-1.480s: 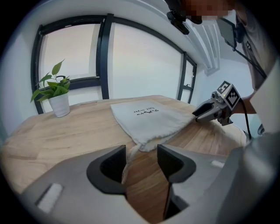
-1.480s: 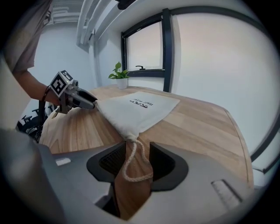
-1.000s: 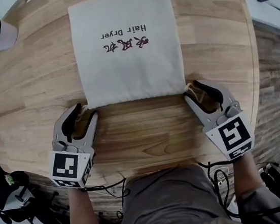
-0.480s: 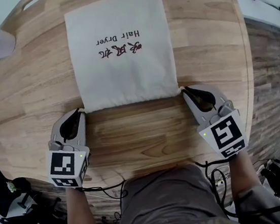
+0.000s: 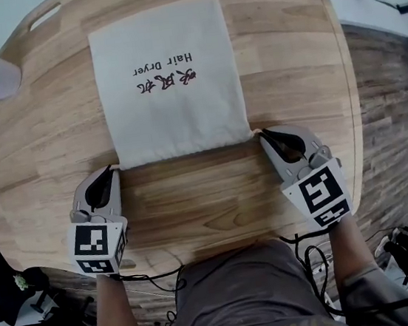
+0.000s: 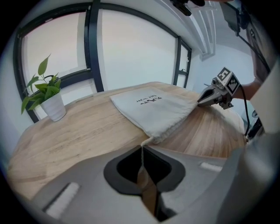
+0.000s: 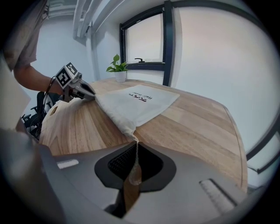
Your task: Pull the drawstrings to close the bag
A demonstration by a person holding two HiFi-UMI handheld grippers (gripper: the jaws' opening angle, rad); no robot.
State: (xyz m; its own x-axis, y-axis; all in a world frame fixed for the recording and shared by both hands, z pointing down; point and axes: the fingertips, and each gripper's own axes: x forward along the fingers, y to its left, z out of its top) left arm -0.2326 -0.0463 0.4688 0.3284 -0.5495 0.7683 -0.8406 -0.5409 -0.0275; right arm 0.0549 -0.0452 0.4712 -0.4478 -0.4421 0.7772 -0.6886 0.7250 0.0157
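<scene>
The bag (image 5: pixel 169 81) is lying flat on the bench (image 5: pixel 289 73), filling the upper middle of the head view, with its mouth edge facing the person. The left gripper (image 5: pixel 113 169) is sitting at the bag's lower left corner, its jaws pressing together on the left drawstring (image 6: pixel 141 161). The right gripper (image 5: pixel 264 137) is sitting at the lower right corner; its jaws have just been closing and are now pinching the right drawstring (image 7: pixel 136 162). Both grips are looking done. The mouth is lying straight and ungathered, so the outward pull is remaining.
</scene>
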